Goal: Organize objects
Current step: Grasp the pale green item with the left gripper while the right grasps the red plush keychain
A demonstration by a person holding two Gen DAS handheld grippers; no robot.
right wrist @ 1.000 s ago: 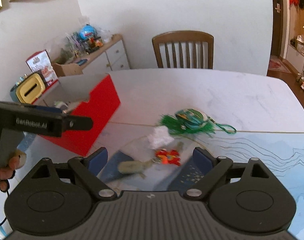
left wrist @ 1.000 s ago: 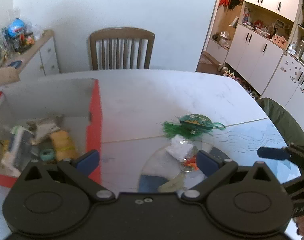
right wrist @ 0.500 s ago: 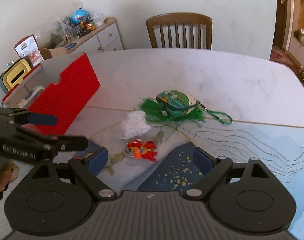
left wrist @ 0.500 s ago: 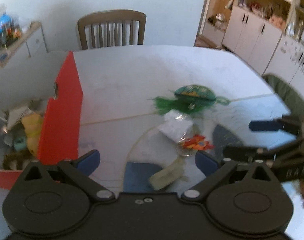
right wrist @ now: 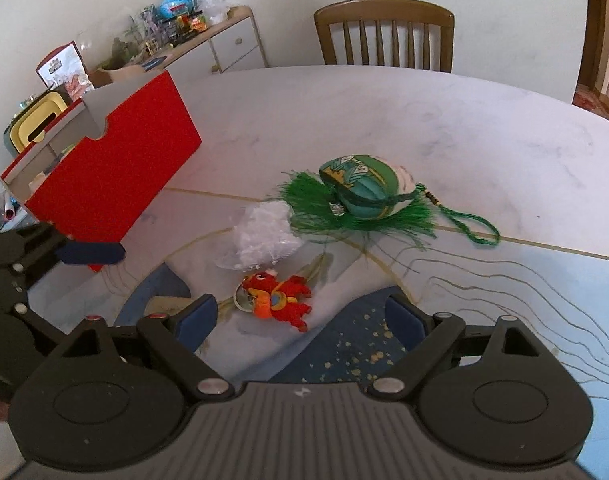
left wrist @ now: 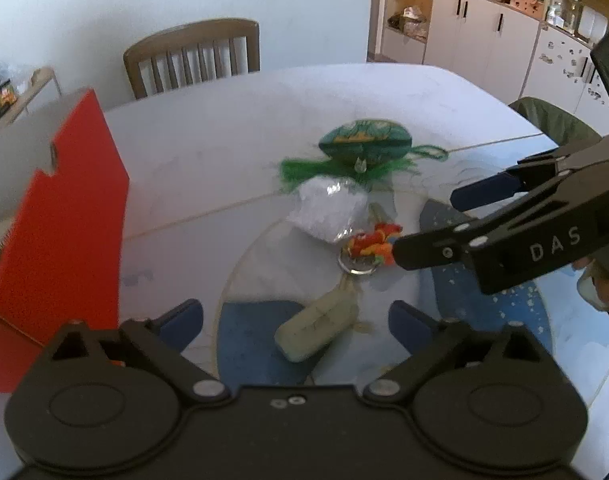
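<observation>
Right wrist | red box [right wrist: 116, 184]: contents unclear | both hand-held grippers closing, empty

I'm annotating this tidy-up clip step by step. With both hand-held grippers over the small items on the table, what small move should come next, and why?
Probably ease the left hand-held gripper a little further down around the pale green piece. Its jaws are closing, nothing pressed yet, and the piece lies loose right between them; the red box stands close by.
</observation>
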